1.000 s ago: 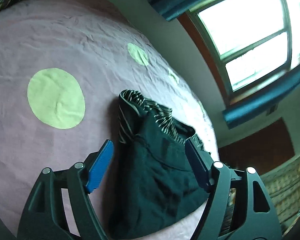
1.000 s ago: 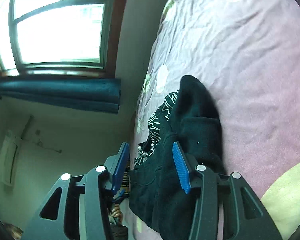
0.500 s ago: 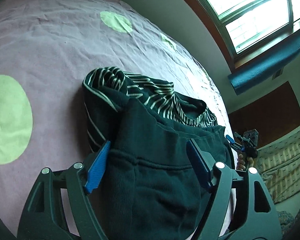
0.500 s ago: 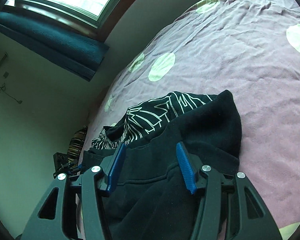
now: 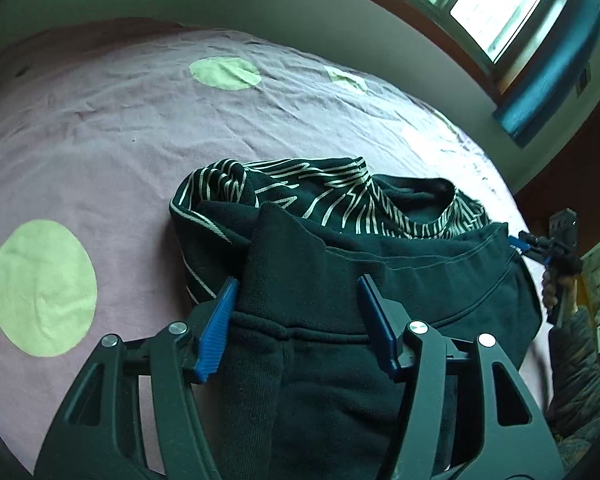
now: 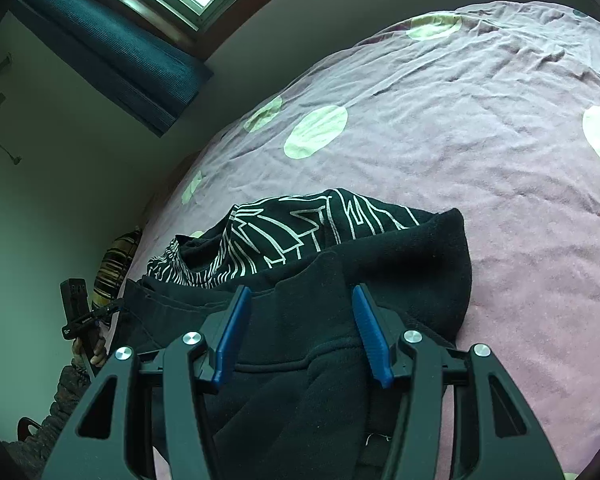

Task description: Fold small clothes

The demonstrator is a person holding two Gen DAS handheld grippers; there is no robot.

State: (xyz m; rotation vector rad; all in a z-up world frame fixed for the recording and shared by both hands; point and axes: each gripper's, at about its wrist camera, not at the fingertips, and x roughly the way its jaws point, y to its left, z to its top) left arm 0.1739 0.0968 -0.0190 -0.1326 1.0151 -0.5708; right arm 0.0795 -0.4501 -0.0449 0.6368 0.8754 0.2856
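both grippers have rolled and swung in over the dark garment [image 5: 340, 360] since a second ago; the window that filled much of each view then is now only a strip at the top.

left gripper [image 5: 296, 300]: jaws closing, the garment's thick folded edge between the blue pads. the left pad looks to touch the fabric fold, the right pad lies over the cloth; can't tell if it is clamped yet. right gripper [image 6: 300, 308]: jaws apart, garment's hem and a ribbed band between the pads, fabric not visibly pinched.

garment lies bunched at the near edge of the bed, directly under and ahead of both grippers. heavy dark knit, fleece-like, with stitched seams, and ribbing along one strip. beyond it a patterned part [image 6: 300, 236] with thin white zigzag lines, crumpled, partly tucked under the plain dark layer.

bedsheet [image 5: 120, 140] is dusty pink, wrinkled, with flat pale green circles [image 5: 44, 288]. each gripper shows small at the far side of the other's view, held in a hand [image 5: 552, 292].
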